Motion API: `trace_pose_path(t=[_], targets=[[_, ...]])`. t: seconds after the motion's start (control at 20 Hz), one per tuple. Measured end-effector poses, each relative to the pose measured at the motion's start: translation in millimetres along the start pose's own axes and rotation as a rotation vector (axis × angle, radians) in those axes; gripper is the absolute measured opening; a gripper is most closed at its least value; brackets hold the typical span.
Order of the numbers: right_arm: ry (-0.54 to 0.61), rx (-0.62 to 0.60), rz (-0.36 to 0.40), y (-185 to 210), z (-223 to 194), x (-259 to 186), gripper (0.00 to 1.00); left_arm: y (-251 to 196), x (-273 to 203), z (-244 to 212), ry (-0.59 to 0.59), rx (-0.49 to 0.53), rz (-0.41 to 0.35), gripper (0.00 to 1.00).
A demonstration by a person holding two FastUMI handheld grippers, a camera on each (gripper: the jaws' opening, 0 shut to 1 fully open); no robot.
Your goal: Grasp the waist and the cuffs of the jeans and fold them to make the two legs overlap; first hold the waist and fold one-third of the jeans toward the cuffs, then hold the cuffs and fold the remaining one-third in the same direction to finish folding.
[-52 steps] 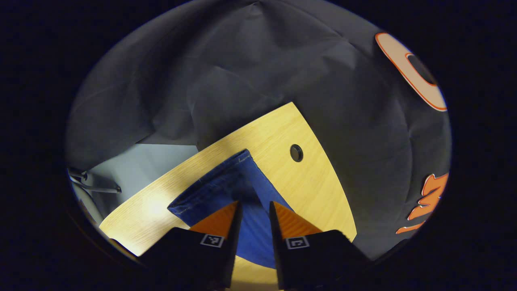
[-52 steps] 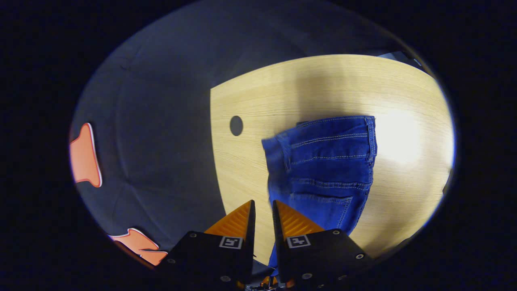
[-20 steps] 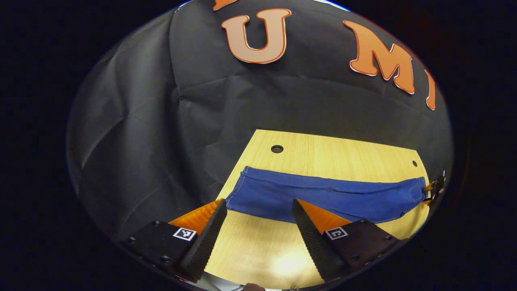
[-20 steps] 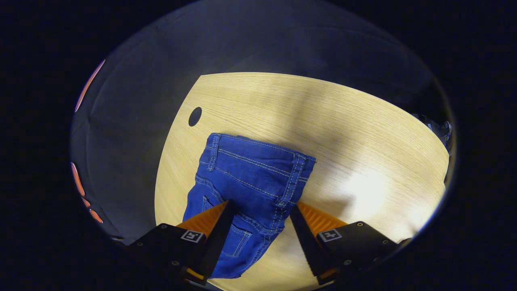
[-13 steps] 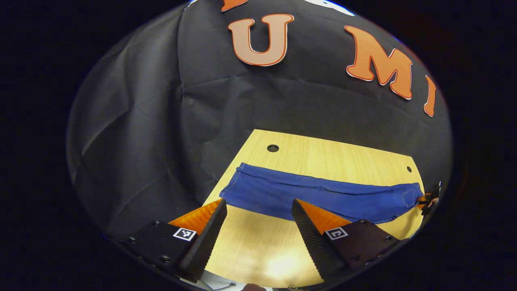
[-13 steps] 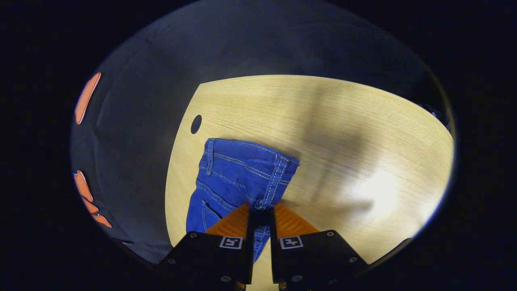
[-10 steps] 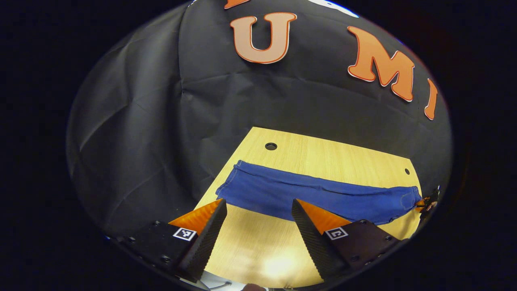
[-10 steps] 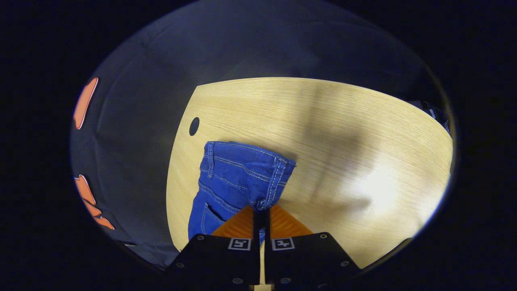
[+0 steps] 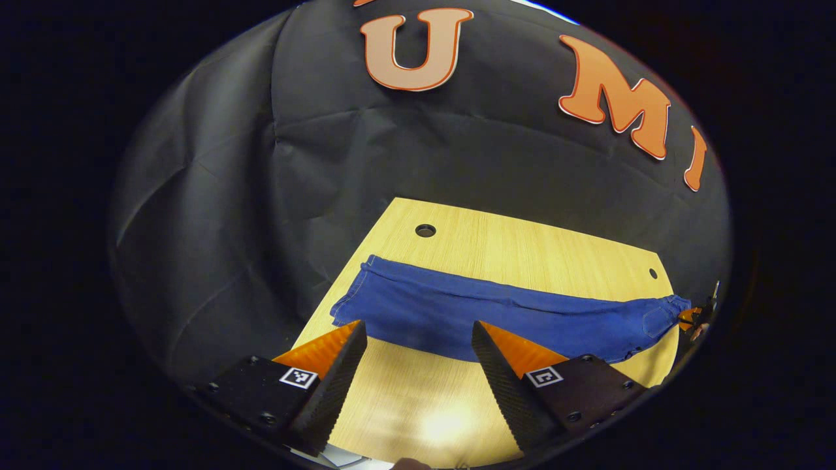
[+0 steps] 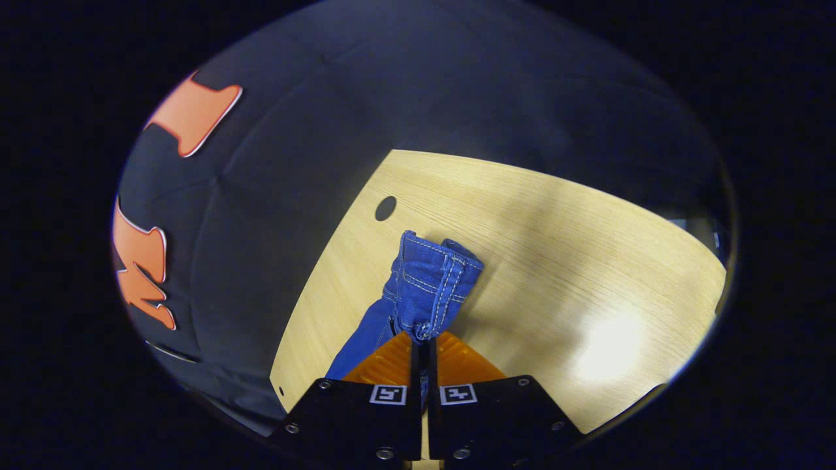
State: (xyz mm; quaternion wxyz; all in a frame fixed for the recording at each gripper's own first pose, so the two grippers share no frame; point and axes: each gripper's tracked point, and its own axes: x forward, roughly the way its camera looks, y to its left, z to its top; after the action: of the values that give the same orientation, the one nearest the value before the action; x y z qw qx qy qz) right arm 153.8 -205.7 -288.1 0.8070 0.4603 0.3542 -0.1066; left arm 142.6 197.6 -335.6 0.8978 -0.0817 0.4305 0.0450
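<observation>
Right hand-held gripper [image 10: 423,343], low centre of the right gripper view: clenched on the waist corner [image 10: 432,282] of the blue denim jeans with pale stitching, both fingers pressing the cloth; waistband bunched and lifted clear of the light wooden bench [image 10: 575,261].

Left hand-held gripper [image 9: 418,339], bottom centre of the left gripper view: released, jaws wide apart, nothing between them; poised over bare bench [image 9: 522,248] just short of the jeans' near edge.

Blue denim jeans [image 9: 496,313] stretched as one long narrow band across the middle of the left gripper view, legs apparently already overlapped; cuff end [image 9: 356,297] at centre left near the bench's left edge, waist end at far right beside the right hand-held gripper [image 9: 693,318], seen small at the frame's right margin.

Step judged in hand: first third-fold, waist gripped and raised. Next move judged to call for carrying the waist toward the cuffs and laying it flat about a third along; left hand-held gripper free to steady or take the cuffs.

Count: one pair of jeans; two hand-held grippers; one bench; two round holes in the bench top, upper left [image 9: 425,230] and right [image 9: 653,273].
</observation>
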Motion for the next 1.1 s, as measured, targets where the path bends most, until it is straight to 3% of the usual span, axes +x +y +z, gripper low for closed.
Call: trace_pose_path(t=[0.35, 0.7, 0.85, 1.1], targets=[[-0.087, -0.223, 0.105, 84.2, -14.7, -44.4, 0.04, -1.7, 1.1, -1.3, 0.000, -0.027, -0.059, 1.00], [-0.080, -0.426, 0.213, 178.7, -73.5, -85.2, 0.05, -6.4, 3.0, -1.1, 0.004, -0.070, -0.105, 0.98], [-0.066, -0.491, 0.251, 215.7, -97.8, -81.1, 0.04, -6.5, 4.2, -2.7, 0.013, -0.095, -0.112, 0.98], [0.008, -0.581, 0.285, 237.7, -143.3, -44.9, 0.04, -6.1, 4.9, -5.0, 0.035, -0.134, -0.107, 0.98]])
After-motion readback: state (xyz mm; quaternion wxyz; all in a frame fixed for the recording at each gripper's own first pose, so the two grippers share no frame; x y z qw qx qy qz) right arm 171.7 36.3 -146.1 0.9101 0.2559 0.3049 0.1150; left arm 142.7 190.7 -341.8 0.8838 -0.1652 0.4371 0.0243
